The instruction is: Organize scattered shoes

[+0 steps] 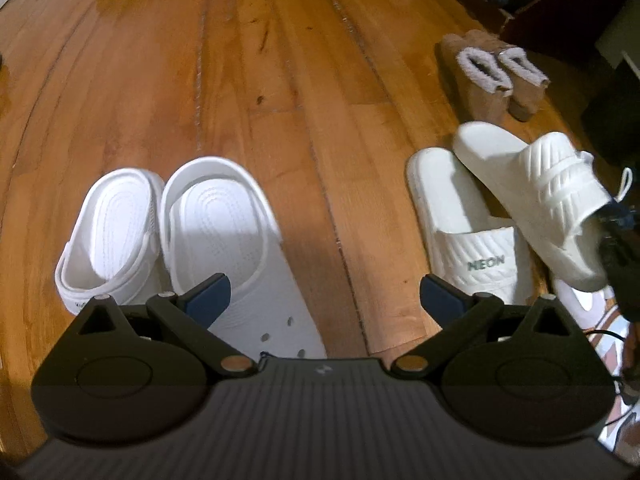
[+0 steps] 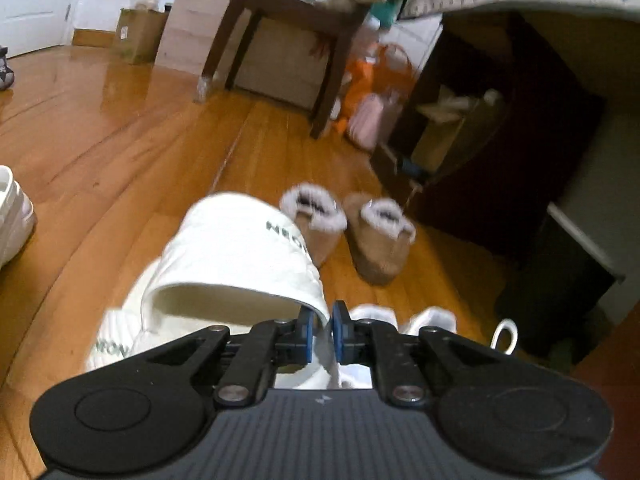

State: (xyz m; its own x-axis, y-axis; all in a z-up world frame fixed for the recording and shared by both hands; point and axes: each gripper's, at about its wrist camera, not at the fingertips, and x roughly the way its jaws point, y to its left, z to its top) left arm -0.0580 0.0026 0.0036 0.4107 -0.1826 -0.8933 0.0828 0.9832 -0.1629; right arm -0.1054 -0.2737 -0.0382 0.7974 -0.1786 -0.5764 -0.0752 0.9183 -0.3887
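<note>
My right claw (image 2: 323, 334) is clamped on the edge of the strap of a ribbed white rubber slide with green "NEON" lettering (image 2: 236, 248). I pinch it there because the strap's thin rim is the one part narrow enough to fit between the pads. The slide hangs tilted, above its twin, a matching white slide lying flat on the wooden plank floor (image 1: 280, 80). In the left view the lifted slide (image 1: 532, 192) overlaps the flat one (image 1: 464, 216), so I judge I am bringing it over to set down beside its mate.

My left claw (image 1: 324, 300) stands wide apart and holds nothing; it hovers over the pair of white perforated foam clogs (image 1: 172, 232), which lie side by side, already paired. Further off, two tan suede boots with pale fleece cuffs (image 1: 492, 76) stand upright together near the dark furniture.
</note>
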